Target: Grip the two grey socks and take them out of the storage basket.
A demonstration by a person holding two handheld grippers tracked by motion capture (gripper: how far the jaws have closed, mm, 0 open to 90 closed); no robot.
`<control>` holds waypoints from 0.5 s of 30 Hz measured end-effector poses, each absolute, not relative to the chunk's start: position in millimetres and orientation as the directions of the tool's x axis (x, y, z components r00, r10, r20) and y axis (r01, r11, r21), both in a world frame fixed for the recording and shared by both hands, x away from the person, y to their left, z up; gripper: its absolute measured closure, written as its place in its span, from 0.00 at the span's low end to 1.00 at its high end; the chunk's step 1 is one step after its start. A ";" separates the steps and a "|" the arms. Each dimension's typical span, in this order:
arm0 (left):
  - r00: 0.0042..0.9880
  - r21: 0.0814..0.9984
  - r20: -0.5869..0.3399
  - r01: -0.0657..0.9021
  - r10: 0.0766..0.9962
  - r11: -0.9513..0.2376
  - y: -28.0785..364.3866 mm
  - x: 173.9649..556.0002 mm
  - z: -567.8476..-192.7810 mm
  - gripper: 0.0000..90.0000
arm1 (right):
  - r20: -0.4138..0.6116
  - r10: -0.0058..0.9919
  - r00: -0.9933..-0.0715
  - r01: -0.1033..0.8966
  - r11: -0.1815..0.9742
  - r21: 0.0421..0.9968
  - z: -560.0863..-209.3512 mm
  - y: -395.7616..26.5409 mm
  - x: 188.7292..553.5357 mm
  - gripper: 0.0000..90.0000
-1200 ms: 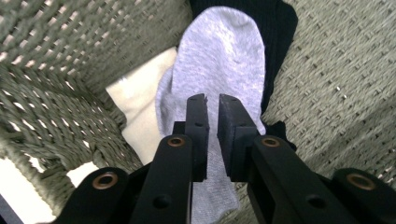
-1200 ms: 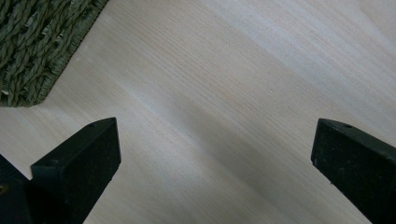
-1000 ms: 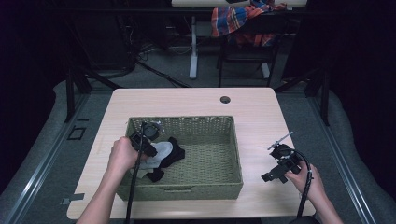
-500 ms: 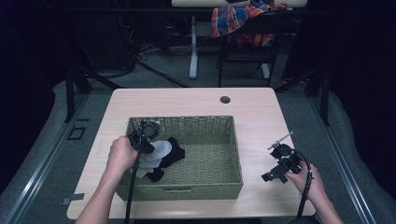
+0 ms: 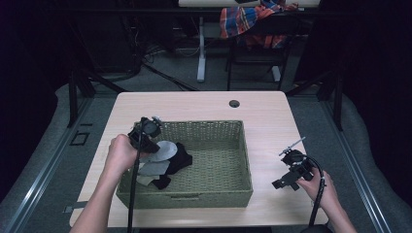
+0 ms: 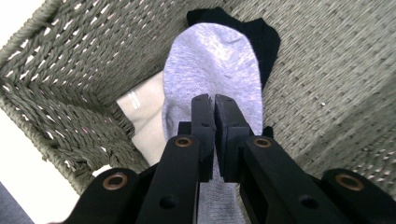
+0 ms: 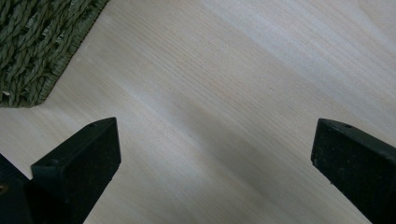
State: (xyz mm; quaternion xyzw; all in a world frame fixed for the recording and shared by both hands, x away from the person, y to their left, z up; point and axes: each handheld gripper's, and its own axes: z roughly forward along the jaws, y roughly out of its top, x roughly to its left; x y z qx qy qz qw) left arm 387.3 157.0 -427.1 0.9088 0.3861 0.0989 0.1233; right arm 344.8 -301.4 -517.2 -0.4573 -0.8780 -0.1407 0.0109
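A green wicker basket (image 5: 194, 198) stands on the table and holds a small pile of socks at its left end. My left gripper (image 5: 151, 144) is over that end, shut on a pale grey sock (image 5: 164, 150). In the left gripper view the jaws of the left gripper (image 6: 214, 100) pinch the grey sock (image 6: 215, 60), which hangs over a black sock (image 6: 264, 35) and a cream sock (image 6: 144, 119). The black sock (image 5: 180, 158) lies beside the grey one. My right gripper (image 5: 287, 171) rests to the right of the basket, open and holding nothing; its jaws stand wide over bare wood (image 7: 215, 149).
The wooden table (image 5: 204, 104) has a round cable hole (image 5: 234, 103) near its far edge. The basket's corner (image 7: 32, 46) lies close to the right gripper's left. Behind the table stand desk legs and a chair draped with a plaid cloth (image 5: 252, 22).
The left gripper has lifted a little away from the sock pile, and the grey sock has come up with it. The right hand has kept still.
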 end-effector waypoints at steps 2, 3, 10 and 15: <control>0.682 0.301 0.084 0.678 0.727 -0.671 157.5 388.4 -422.7 0.97 | 0.147 0.799 -0.584 0.804 0.544 0.239 -517.2 -301.5 344.9 0.01; 0.686 0.297 0.083 0.675 0.723 -0.675 158.3 389.4 -419.8 0.97 | 0.145 0.800 -0.583 0.805 0.543 0.240 -517.4 -301.3 344.8 0.01; 0.684 0.304 0.085 0.674 0.724 -0.673 162.2 394.3 -400.6 0.97 | 0.142 0.813 -0.564 0.813 0.517 0.267 -519.2 -301.2 343.9 0.01; 0.680 0.309 0.096 0.674 0.727 -0.671 164.8 397.2 -392.7 0.97 | 0.141 0.815 -0.562 0.813 0.514 0.273 -519.1 -300.9 344.1 0.01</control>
